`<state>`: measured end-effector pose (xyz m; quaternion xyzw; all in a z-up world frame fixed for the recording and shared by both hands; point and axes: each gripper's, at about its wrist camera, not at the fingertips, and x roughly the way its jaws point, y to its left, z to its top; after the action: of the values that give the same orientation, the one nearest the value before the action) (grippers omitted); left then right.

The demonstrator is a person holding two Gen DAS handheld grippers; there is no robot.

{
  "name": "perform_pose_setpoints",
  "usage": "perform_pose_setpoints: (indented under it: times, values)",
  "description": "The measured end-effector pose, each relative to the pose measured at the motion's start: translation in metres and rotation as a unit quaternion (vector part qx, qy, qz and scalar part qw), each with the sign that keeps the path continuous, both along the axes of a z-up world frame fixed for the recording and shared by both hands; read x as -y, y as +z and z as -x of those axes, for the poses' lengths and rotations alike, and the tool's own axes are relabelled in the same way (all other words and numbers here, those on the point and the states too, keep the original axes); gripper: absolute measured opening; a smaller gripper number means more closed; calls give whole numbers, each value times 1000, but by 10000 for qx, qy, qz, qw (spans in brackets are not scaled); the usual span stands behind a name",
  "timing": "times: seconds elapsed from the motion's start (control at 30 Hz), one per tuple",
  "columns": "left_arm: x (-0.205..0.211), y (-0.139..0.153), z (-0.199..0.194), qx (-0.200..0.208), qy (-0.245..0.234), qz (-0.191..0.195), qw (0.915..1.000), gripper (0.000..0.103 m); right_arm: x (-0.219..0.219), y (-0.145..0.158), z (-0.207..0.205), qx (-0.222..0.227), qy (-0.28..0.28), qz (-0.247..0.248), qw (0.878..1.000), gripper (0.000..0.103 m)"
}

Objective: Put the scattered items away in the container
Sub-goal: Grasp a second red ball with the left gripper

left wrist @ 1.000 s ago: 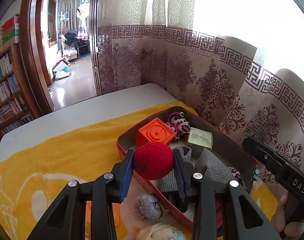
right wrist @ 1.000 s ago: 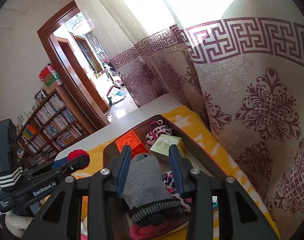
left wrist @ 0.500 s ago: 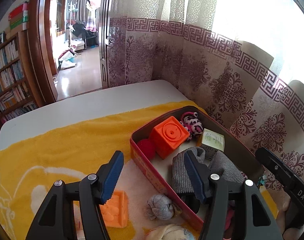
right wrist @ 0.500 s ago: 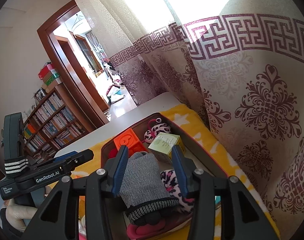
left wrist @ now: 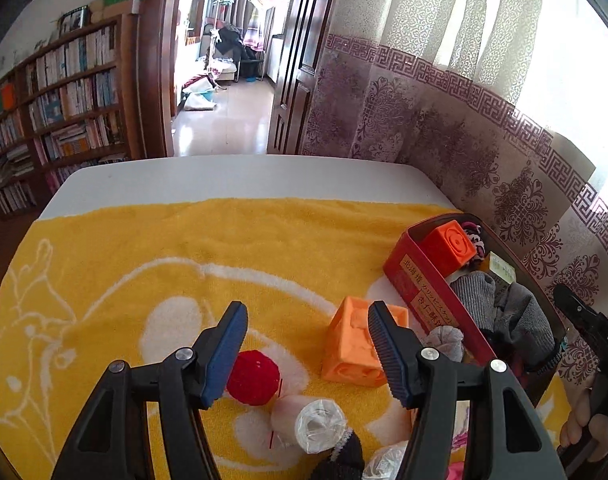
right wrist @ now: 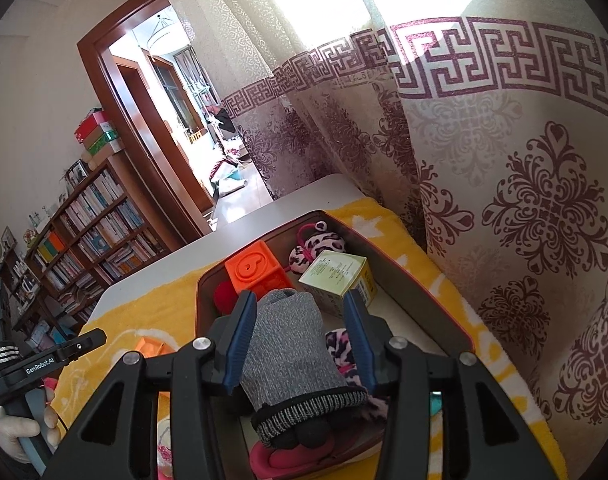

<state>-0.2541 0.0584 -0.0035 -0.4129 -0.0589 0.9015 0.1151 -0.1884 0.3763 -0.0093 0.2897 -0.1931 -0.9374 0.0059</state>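
The red tin (left wrist: pixel 423 296) stands at the right on the yellow towel and holds an orange cube (left wrist: pixel 449 246), grey socks (left wrist: pixel 503 308) and a small box. My left gripper (left wrist: pixel 307 352) is open and empty above loose items: a red yarn ball (left wrist: pixel 254 378), an orange cube (left wrist: pixel 353 344), a grey sock ball (left wrist: pixel 443 340) and a plastic-wrapped roll (left wrist: pixel 319 426). My right gripper (right wrist: pixel 300 340) is open over the tin (right wrist: pixel 423 284), with a grey sock (right wrist: pixel 292 344) lying between its fingers. A red ball (right wrist: pixel 224 296) lies in the tin.
The yellow towel (left wrist: pixel 184 260) covers the white table (left wrist: pixel 224 178). Patterned curtains (left wrist: pixel 463 140) hang close behind the tin. A bookshelf and doorway lie beyond the far edge. The other handheld gripper shows at left in the right wrist view (right wrist: pixel 44 364).
My left gripper let go of the red ball into the tin, opened, then swung left and back over the loose items. My right gripper opened a little wider over the sock.
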Motion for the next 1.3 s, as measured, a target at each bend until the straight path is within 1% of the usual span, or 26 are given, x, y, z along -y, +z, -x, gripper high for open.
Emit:
perform_pose_setpoints:
  times: [0.07, 0.13, 0.23, 0.37, 0.6, 0.77, 0.8, 0.83, 0.9, 0.93, 1.0, 1.07, 1.2, 1.3]
  values:
    - [12, -7, -3, 71, 112, -14, 9999, 64, 2, 0, 0, -8, 13, -51, 10000, 50]
    - [21, -15, -6, 150, 210, -15, 9997, 64, 5, -1, 0, -11, 17, -80, 10000, 53]
    - [29, -26, -6, 268, 310, 33, 9992, 64, 6, -2, 0, -10, 22, -118, 9999, 54]
    - [30, -40, -5, 362, 363, 151, 9986, 64, 8, -3, 0, -3, 30, -145, 9999, 54]
    - [24, -56, -1, 497, 318, 279, 9979, 64, 10, -5, 1, 26, 85, -176, 9998, 54]
    - [26, -62, 3, 476, 373, 219, 9979, 64, 13, -5, 1, 27, 124, -208, 9997, 55]
    - [27, -62, 4, 466, 386, 202, 9980, 61, 14, -5, 2, 32, 132, -215, 9997, 55]
    - [28, -63, 4, 470, 372, 172, 9981, 50, 15, -6, 2, 38, 140, -223, 9996, 55]
    - [28, -63, 4, 456, 301, 97, 9985, 41, 16, -7, 2, 48, 150, -246, 9996, 56]
    - [27, -63, 4, 430, 264, 115, 9987, 38, 17, -7, 2, 51, 155, -258, 9995, 56]
    - [24, -61, 1, 377, 250, 190, 9988, 38, 18, -7, 2, 46, 166, -289, 9994, 56]
    - [25, -61, 0, 358, 245, 174, 9989, 38, 19, -6, 1, 18, 172, -327, 9993, 56]
    - [34, -56, -4, 330, 337, 56, 9989, 38, 21, -5, 1, 10, 214, -316, 9993, 56]
    - [45, -50, -6, 269, 462, -78, 9985, 38, 28, -1, 3, 77, 349, -209, 9991, 56]
